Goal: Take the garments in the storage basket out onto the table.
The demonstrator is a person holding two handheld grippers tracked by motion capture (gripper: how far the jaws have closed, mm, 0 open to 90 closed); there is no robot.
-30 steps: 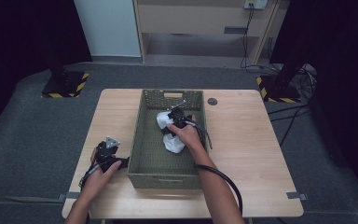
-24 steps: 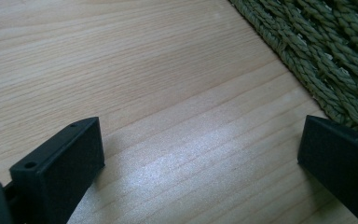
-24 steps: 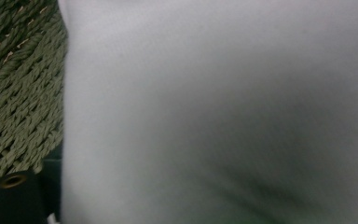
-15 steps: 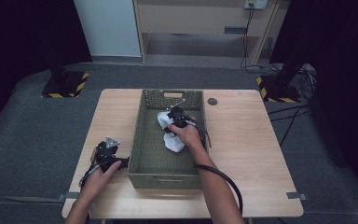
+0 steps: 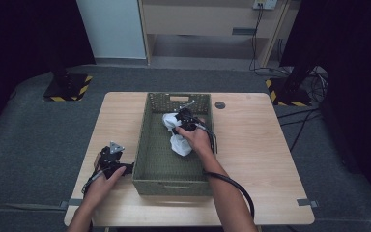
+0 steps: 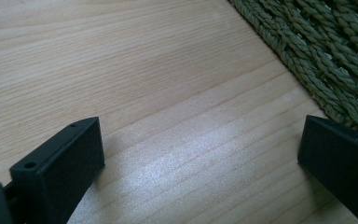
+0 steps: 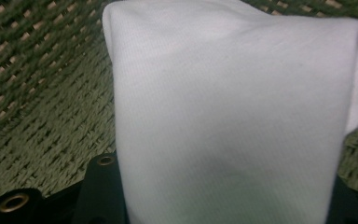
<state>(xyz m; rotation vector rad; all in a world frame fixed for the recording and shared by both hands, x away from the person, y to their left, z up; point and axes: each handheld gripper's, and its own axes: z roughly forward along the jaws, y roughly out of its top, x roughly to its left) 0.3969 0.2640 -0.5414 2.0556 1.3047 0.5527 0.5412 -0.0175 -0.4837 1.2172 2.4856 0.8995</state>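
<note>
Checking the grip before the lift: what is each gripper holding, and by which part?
The right gripper is shut on a fold of the white cloth in the green basket. The left gripper is open over the table, holding nothing.

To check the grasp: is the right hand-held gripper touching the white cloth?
Touching. In the right gripper view the white cloth is clamped in the right hand-held gripper.

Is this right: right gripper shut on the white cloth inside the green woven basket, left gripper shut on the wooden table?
Not quite. The left gripper is open, its fingers wide apart over the bare wooden table, as the left gripper view shows. The rest holds: the right gripper is shut on the white cloth inside the green woven basket.
</note>
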